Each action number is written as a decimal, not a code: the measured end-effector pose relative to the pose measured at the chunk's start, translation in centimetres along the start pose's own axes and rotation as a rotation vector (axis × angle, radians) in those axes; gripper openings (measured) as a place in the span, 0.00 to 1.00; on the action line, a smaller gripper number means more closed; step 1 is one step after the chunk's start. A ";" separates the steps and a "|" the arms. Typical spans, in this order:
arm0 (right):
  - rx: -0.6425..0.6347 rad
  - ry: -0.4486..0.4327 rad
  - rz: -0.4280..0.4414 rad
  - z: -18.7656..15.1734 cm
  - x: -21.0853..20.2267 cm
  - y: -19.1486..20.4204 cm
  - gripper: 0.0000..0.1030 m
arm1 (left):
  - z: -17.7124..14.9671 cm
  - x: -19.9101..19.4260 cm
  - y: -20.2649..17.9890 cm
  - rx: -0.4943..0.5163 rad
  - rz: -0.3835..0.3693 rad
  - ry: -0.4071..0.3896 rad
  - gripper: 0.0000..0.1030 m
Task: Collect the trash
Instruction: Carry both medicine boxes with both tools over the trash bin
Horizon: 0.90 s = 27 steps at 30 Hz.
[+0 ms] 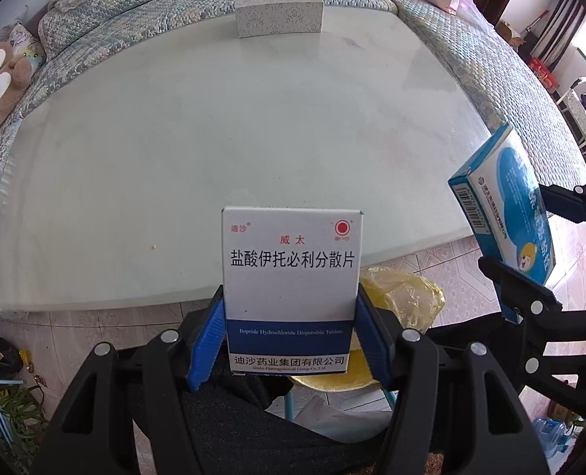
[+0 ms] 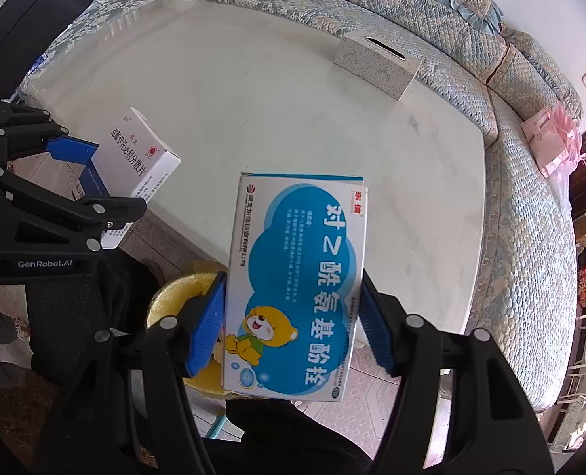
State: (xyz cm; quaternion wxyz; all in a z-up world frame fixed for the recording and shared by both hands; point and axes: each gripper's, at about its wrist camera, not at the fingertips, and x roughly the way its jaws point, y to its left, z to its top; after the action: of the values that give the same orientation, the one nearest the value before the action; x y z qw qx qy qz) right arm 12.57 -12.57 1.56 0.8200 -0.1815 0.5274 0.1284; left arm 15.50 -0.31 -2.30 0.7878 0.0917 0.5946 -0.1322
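**Two medicine cartons held above a lined bin**

Item 1. White-and-navy carton: flat rectangular cardboard, matte print, long axis upright. It is clamped between the ribbed blue pads of the left gripper, off the table and out past its near edge.

Item 2. Blue-and-white carton: glossy card with a cartoon bear, long axis upright, slightly tilted. The right gripper pinches it at its lower half, also lifted past the table edge.

Item 3. Bin with yellow liner: thin crinkled plastic film over a round rim. It stands on the tiled floor directly below and just behind both cartons. Judged relation: the opening lies under each carton, seemingly nearer the left one, so the drop is downward.

Item 4. Tissue box: patterned, rigid, at the table's far edge.
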 end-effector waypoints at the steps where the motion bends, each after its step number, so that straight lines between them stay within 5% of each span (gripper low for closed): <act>1: -0.006 0.002 0.000 -0.4 0.0 0.4 0.60 | -0.6 0.3 -0.3 0.005 -0.006 0.005 0.58; 16: -0.036 0.045 0.033 -7.2 3.3 5.2 0.60 | -7.7 6.7 -3.1 0.071 0.006 0.022 0.58; 27: -0.022 0.110 0.050 -10.0 8.8 6.2 0.60 | -9.9 12.4 -3.9 0.090 -0.038 0.079 0.58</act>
State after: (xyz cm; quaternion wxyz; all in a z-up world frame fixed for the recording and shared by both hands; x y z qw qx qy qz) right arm 5.54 -11.15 -11.20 0.7843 -0.1840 0.5747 0.1442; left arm 8.47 -2.27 -16.93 0.7560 0.1209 0.6203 -0.1703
